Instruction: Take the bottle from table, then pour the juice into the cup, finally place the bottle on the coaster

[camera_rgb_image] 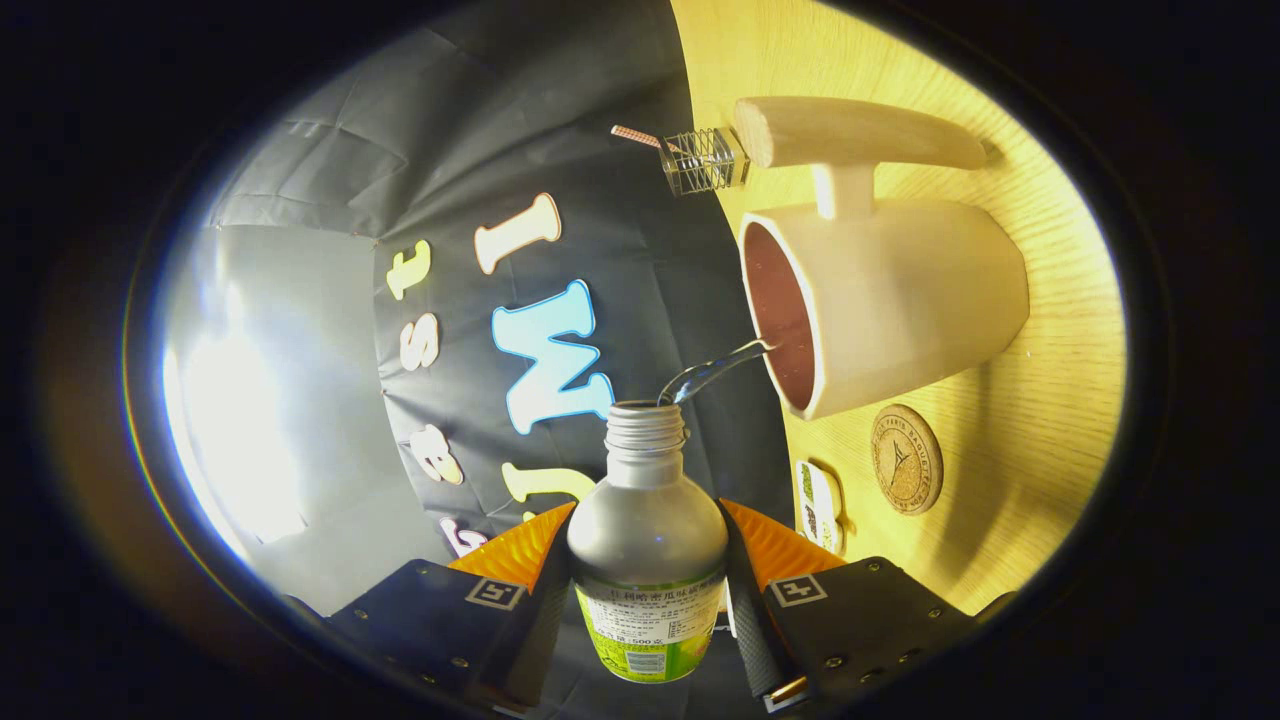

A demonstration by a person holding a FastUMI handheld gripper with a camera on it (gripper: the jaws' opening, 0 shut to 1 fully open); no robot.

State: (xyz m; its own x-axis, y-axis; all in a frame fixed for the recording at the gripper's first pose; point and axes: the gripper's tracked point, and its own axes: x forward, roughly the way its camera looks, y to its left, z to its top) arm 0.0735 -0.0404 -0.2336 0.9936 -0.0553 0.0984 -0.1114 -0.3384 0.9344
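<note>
Clearly tilted hard over, the gripper (648, 560) is clamping both fingers against the sides of a silvery clear-plastic bottle with a green paper label (647, 545), which is sitting squarely between them with its uncapped threaded neck pointing forward. A thin clear stream of juice (712, 372) is arcing from the bottle's mouth and is reaching the lip of a cream ceramic cup with a dark reddish inside (900, 300), entering just at the near edge of its rim. The cup is standing on a pale wood-grain table (1040, 440), its handle facing away from the stream. Just beside that handle a long light wooden block (860, 132) is lying on the table, and at the block's end, close to the table's edge, a small clear wire-wound piece with a checked stick (700, 160) is sitting. A round cork coaster with a stamped emblem (906, 458) is lying flat near the foot of the cup, apart from it, with bare table showing around it. Between the coaster and the table's edge, a small green-and-white printed item (818, 505) is partly showing; what it is cannot quite be made out. Beyond the table's edge the dark cloth wall (480, 160) is hanging.
</note>
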